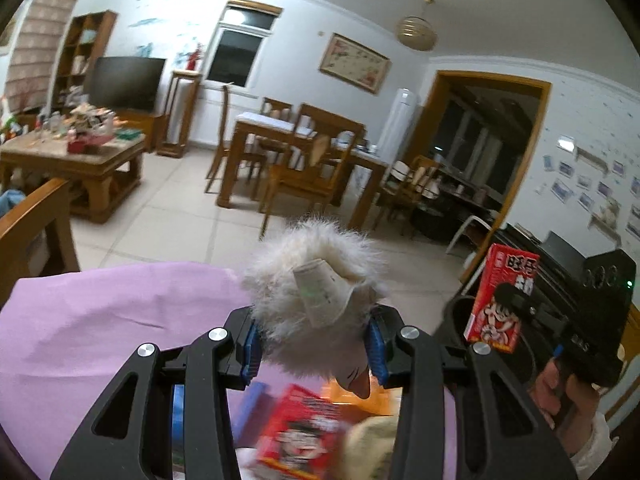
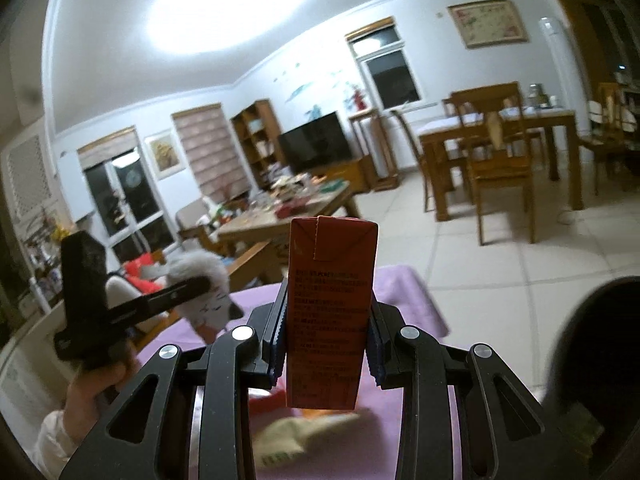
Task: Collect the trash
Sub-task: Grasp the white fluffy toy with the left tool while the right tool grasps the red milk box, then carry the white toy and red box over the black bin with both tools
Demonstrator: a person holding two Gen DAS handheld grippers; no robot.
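My left gripper (image 1: 316, 332) is shut on a fluffy white plush toy (image 1: 312, 256) with a paper tag, its blue pads (image 1: 252, 344) pressing both sides. The toy is lifted above a purple cloth (image 1: 100, 320). My right gripper (image 2: 326, 320) is shut on an upright red drink carton (image 2: 332, 304), also held up in the air. In the left wrist view, that carton (image 1: 502, 300) shows a cartoon print at the right, with a hand below it. In the right wrist view, the left gripper (image 2: 192, 288) and the toy (image 2: 200, 272) are at the left.
On the purple cloth below lie a second red carton (image 1: 296, 428), blurred, and a beige bag (image 2: 288, 436). A dark round bin (image 2: 592, 360) stands at the right. Beyond are tiled floor, a cluttered wooden coffee table (image 1: 80, 152) and a dining table with chairs (image 1: 296, 148).
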